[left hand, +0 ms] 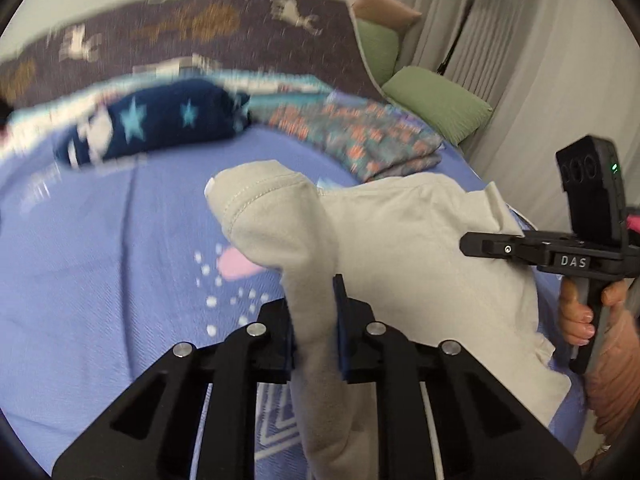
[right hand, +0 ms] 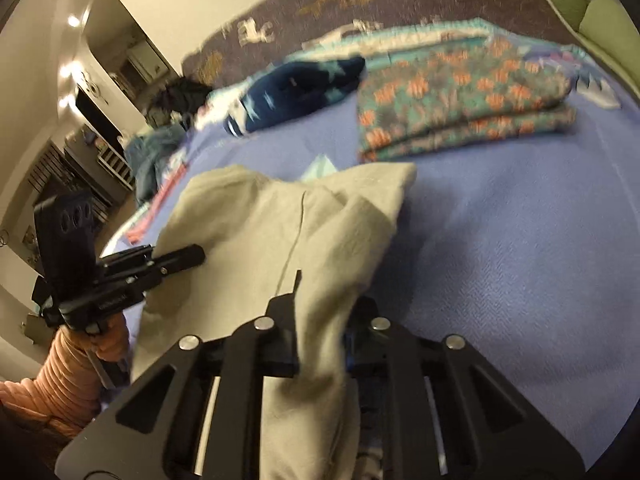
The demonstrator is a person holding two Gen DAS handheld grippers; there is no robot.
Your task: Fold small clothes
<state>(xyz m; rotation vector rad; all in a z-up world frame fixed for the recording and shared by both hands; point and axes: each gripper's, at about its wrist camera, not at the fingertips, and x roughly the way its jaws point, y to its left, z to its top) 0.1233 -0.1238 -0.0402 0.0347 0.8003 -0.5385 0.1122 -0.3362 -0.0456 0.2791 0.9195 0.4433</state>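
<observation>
A beige garment (left hand: pixel 420 248) lies partly on the blue bedspread (left hand: pixel 100 248) and is lifted at both ends. My left gripper (left hand: pixel 314 320) is shut on one bunched end of it, which rises between the jaws. My right gripper (right hand: pixel 322 320) is shut on the other end of the beige garment (right hand: pixel 260 232). The right gripper also shows in the left wrist view (left hand: pixel 476 246), at the garment's far right edge. The left gripper shows in the right wrist view (right hand: pixel 192 256), at the garment's left edge.
A folded floral garment (right hand: pixel 464 100) and a navy star-patterned garment (right hand: pixel 296 84) lie at the back of the bed. Green pillows (left hand: pixel 436 100) sit at the far right by the curtain. A brown patterned blanket (left hand: pixel 224 32) covers the far side. Furniture stands left of the bed (right hand: pixel 92 120).
</observation>
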